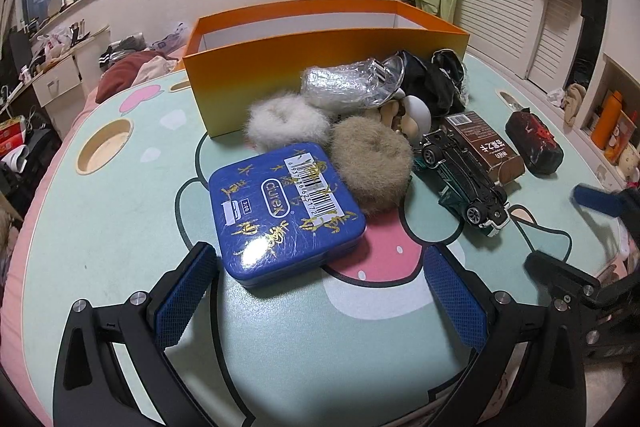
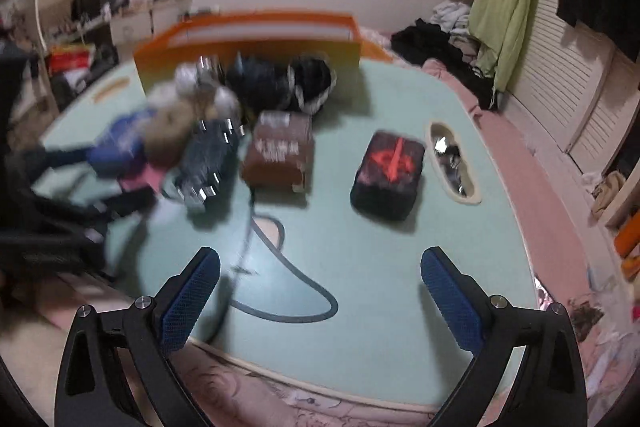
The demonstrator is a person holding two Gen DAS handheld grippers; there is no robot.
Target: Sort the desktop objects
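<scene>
A blue tin (image 1: 286, 213) lies on the mint table (image 1: 120, 247), just ahead of my open, empty left gripper (image 1: 316, 291). Behind it lie a white fur scrunchie (image 1: 286, 123), a brown fur scrunchie (image 1: 370, 157), a silver wrapped item (image 1: 344, 85), a toy car (image 1: 464, 183), a brown box (image 1: 482, 145) and a black-and-red block (image 1: 534, 141). An open orange box (image 1: 320, 47) stands at the back. My right gripper (image 2: 320, 295) is open and empty over the table's near edge; the black-and-red block (image 2: 388, 175) and brown box (image 2: 278, 153) lie ahead of it. This view is blurred.
Black cloth items (image 1: 432, 79) lie by the orange box's right end. The table has oval cut-outs (image 1: 104, 147) near its edges, one (image 2: 452, 163) holding small metal things. The right gripper shows at the left view's right edge (image 1: 592, 203). A cluttered bedroom surrounds the table.
</scene>
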